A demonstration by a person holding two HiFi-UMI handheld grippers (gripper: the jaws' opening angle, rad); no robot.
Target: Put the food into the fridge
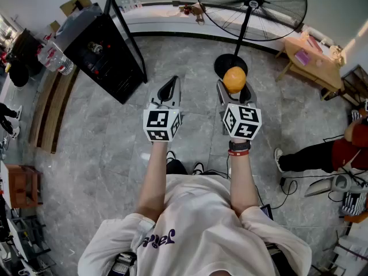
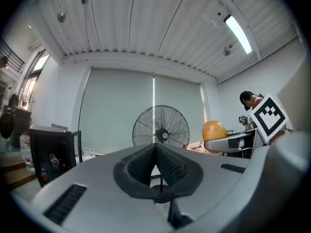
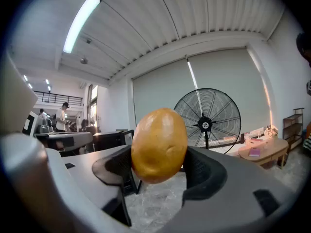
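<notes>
Potato: the potato (image 3: 159, 144) sits in the air in front of the person, clamped in the right gripper (image 1: 234, 88), well apart from the fridge.
Look: egg-shaped, with smooth golden-orange skin, a soft shine and a few shallow dimples; no cuts or bruises show.
Grip: the jaws are spread wide and press on its two sides at about mid-height, so the top bulges above them and the bottom hangs below. A hold across the broadest part probably keeps a round thing from rolling out.
Carry: the gripper is held roughly level at chest height, which looks like a carrying pose, not a placing one.
Left gripper: the left gripper (image 2: 155, 152) has its jaws pressed together with nothing between them. It is held level beside the right one, free for something like steadying the door.
Fridge: the black fridge (image 1: 103, 53) stands ahead and to the person's left, its door swung open and ready to take the food.
Surroundings: grey stone floor (image 1: 86, 154) between person and fridge, a big standing fan (image 1: 251, 4) straight ahead, and a low wooden table (image 1: 310, 59) off to the right.
Stage: judging by the gap, the potato is picked up but not yet delivered.
</notes>
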